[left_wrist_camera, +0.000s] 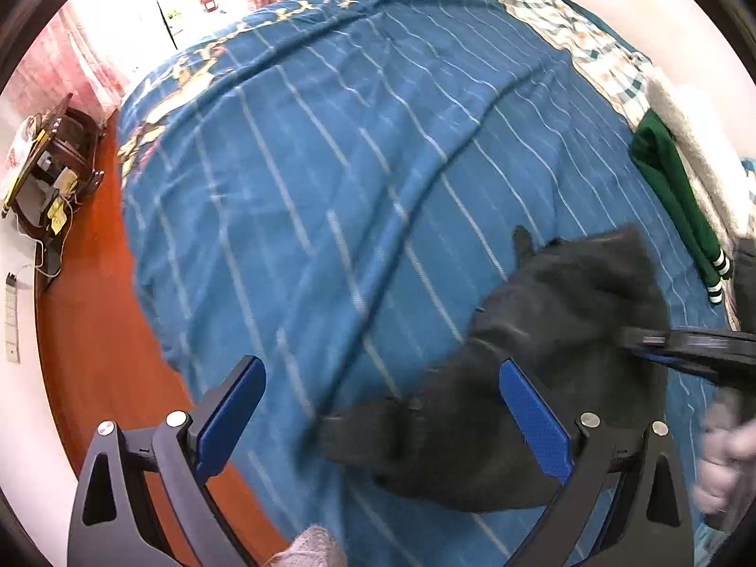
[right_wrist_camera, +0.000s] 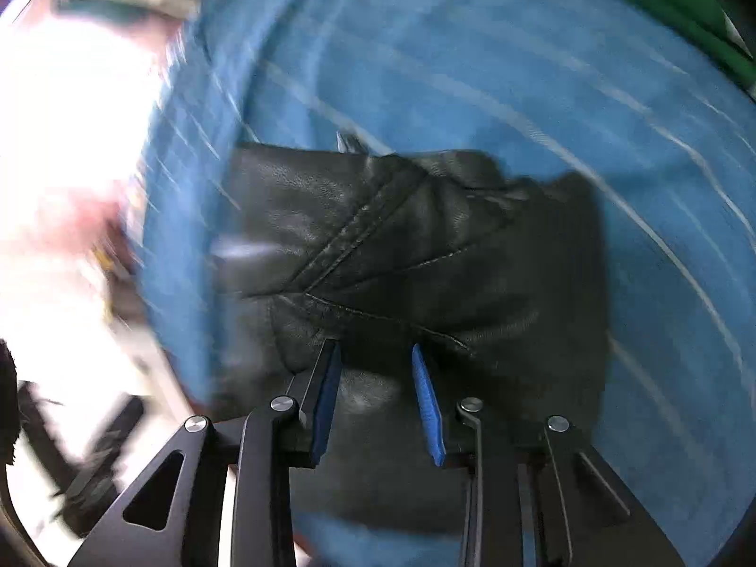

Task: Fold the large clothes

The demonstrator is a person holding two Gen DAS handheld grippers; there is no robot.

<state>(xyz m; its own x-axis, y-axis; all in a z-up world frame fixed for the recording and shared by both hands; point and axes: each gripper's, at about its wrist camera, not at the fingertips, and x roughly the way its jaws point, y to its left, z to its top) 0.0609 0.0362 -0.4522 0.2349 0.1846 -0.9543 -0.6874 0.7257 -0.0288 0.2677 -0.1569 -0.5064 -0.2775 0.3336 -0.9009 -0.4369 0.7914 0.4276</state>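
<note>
We see a black jacket (right_wrist_camera: 406, 255) lying on the blue bed cover (left_wrist_camera: 330, 165). Our left gripper (left_wrist_camera: 382, 406) is spread wide and holds nothing. Our right gripper (right_wrist_camera: 375, 354) is partly apart, right over the jacket.

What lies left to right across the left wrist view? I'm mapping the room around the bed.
Dark wooden stand → orange floor → blue striped bedspread → black leather garment → green garment with striped cuffs.
</note>
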